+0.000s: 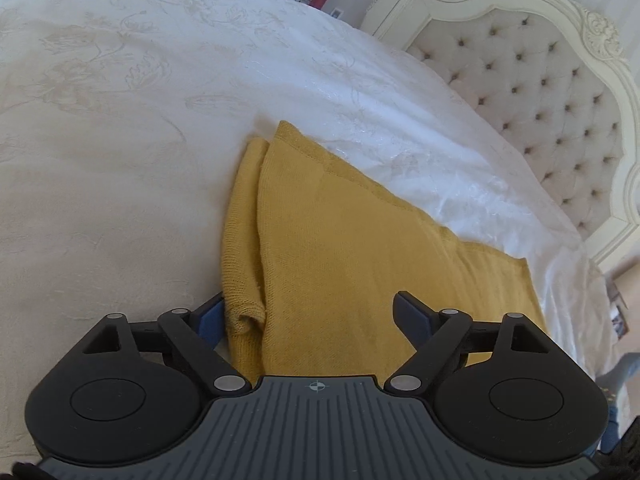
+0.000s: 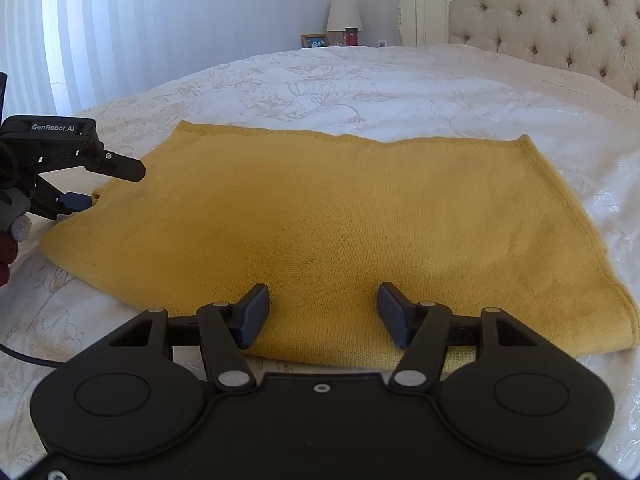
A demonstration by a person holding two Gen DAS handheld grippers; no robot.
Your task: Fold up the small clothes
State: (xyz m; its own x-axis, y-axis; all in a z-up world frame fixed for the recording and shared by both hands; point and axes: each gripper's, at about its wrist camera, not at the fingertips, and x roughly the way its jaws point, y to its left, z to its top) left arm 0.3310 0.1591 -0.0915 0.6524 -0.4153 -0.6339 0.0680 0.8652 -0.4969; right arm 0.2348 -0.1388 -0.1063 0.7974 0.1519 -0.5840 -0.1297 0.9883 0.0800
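Observation:
A mustard-yellow knit garment point(image 1: 340, 240) lies folded flat on the white bedspread point(image 1: 120, 120); it also shows in the right wrist view point(image 2: 340, 220). My left gripper point(image 1: 316, 316) is open, its fingers straddling the garment's near edge, with a folded sleeve point(image 1: 244, 248) by the left finger. It shows from the side in the right wrist view point(image 2: 104, 184), open at the garment's left corner. My right gripper point(image 2: 320, 314) is open, its fingers just over the garment's near edge. Neither holds cloth.
A tufted cream headboard point(image 1: 540, 100) stands at the bed's right end, also in the right wrist view point(image 2: 560, 12). A nightstand with a lamp point(image 2: 344, 12), photo frame point(image 2: 315, 40) and red jar point(image 2: 351, 36) is behind the bed. A curtain point(image 2: 80, 20) hangs at left.

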